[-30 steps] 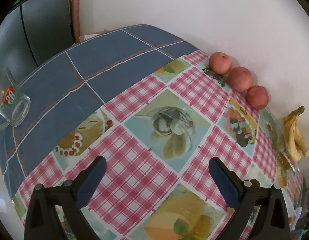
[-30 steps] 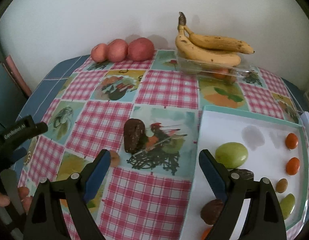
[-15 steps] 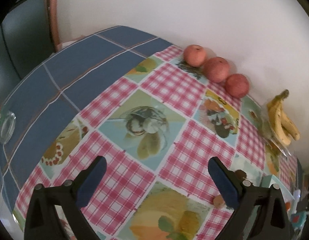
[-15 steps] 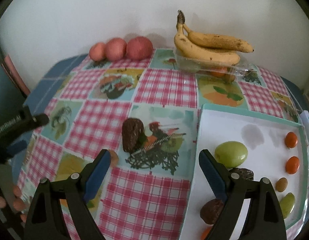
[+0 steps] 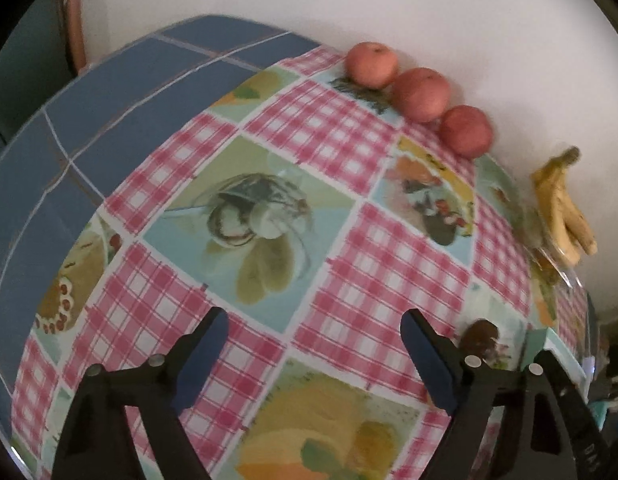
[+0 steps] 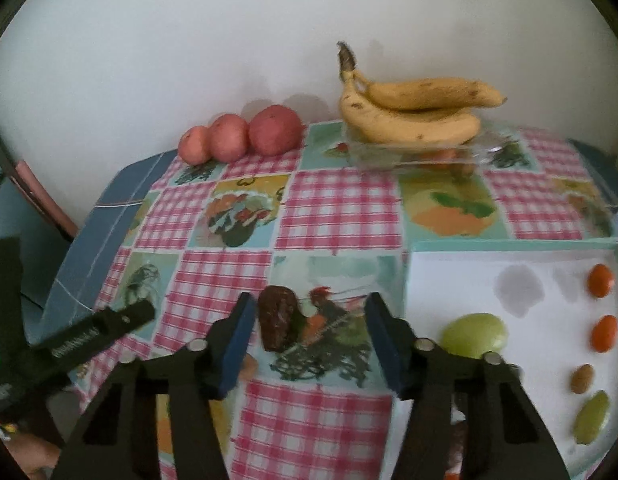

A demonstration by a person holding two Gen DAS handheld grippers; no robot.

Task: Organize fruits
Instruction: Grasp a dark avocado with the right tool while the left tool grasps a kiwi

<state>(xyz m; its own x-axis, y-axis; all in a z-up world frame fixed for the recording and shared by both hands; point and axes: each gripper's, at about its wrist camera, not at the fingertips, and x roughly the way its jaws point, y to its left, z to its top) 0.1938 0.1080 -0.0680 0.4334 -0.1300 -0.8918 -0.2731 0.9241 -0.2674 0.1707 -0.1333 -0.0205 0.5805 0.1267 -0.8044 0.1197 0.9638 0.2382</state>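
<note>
Two tongs were closing: right tongs (image 6: 309,336) half-spread around the dark brown fruit (image 6: 277,322) on the tabletop (image 6: 341,212), pads not yet touching it; left tongs (image 5: 313,344) wide, empty. Risk: the off-centre fruit could be nudged aside. Only the right view showed the white tray (image 6: 469,264), green fruit (image 6: 474,334) and orange fruits (image 6: 600,280).

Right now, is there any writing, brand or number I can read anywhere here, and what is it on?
White lettering on the side of the black left claw: too blurred to read.
Pale letters on that claw's frame, at the picture's edge: blurred, unreadable.
Nothing else shows writing.
</note>
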